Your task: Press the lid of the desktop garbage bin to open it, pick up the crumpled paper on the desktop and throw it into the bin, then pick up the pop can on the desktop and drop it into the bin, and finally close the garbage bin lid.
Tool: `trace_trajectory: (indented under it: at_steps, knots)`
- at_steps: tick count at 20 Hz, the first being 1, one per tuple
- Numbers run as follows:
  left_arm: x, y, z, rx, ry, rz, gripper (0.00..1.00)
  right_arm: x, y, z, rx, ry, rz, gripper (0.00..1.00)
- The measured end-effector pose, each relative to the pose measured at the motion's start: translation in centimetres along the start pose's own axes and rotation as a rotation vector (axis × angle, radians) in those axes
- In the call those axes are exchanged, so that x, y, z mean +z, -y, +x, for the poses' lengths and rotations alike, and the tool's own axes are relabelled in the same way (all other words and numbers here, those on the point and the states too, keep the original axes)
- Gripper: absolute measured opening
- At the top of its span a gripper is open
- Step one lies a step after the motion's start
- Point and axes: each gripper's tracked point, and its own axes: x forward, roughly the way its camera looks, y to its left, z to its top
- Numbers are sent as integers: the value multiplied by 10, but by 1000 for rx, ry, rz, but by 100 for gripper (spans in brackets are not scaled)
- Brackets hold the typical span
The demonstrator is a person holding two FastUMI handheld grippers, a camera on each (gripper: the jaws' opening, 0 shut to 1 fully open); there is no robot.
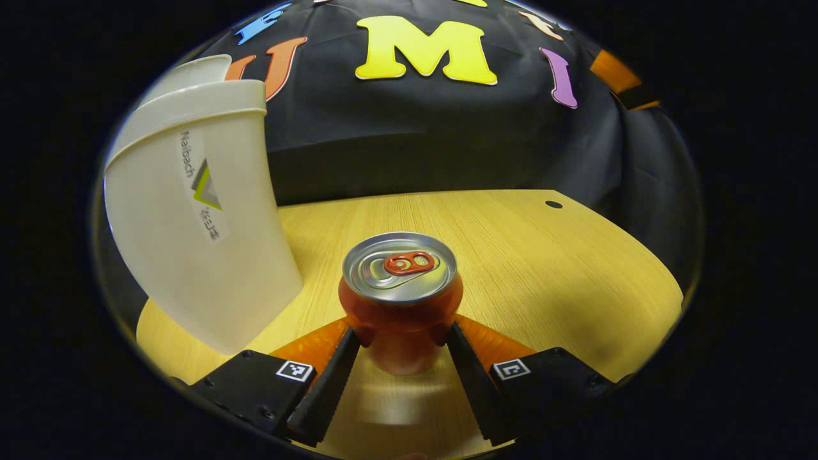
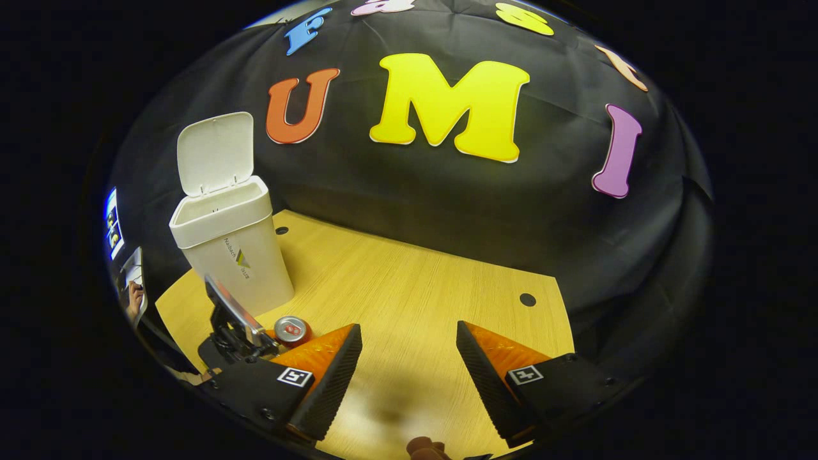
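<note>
Left gripper view: The left gripper (image 1: 401,345) sits low over the wooden desktop (image 1: 549,268). Its 2 fingers (image 1: 332,377) bracket the pop can (image 1: 401,300), one on each side of the can's lower body. Both fingertips appear to meet the can wall, so the gripper reads as clenched on the can. The can stands upright, top face up, pull tab intact. Whether its base rests on the desktop or is just clear of it cannot be determined. The garbage bin (image 1: 198,236) stands on the desktop just beside the can, to the can's left in this view, with a label on its facing wall. The lid (image 1: 192,70) rises behind the bin's rim, in the raised position.

Right gripper view: The right gripper (image 2: 409,358) is held above the desktop (image 2: 409,287), well apart from the bin. Its 2 fingers (image 2: 335,377) are spread wide with bare wood between them; the gripper is released and holds nothing. The garbage bin (image 2: 230,249) stands at the far left of the desktop with its lid (image 2: 214,153) hinged upright and the mouth open. The bin's interior cannot be seen from this angle. The pop can (image 2: 292,330) is near the foot of the bin, with the left gripper (image 2: 239,332) at it.
</note>
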Motion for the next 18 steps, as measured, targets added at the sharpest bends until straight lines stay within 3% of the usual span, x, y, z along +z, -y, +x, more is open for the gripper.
trace_trajectory:
  at_steps: [10, 18]
  knots:
    - [66, -49, -115, 79, 6, -42, 86, -4, 9, -34, -15, 37, 40, 95]
    - [126, -120, -195, 213, -19, -43, 86, -27, 4, -36, -8, 15, 181, 95]
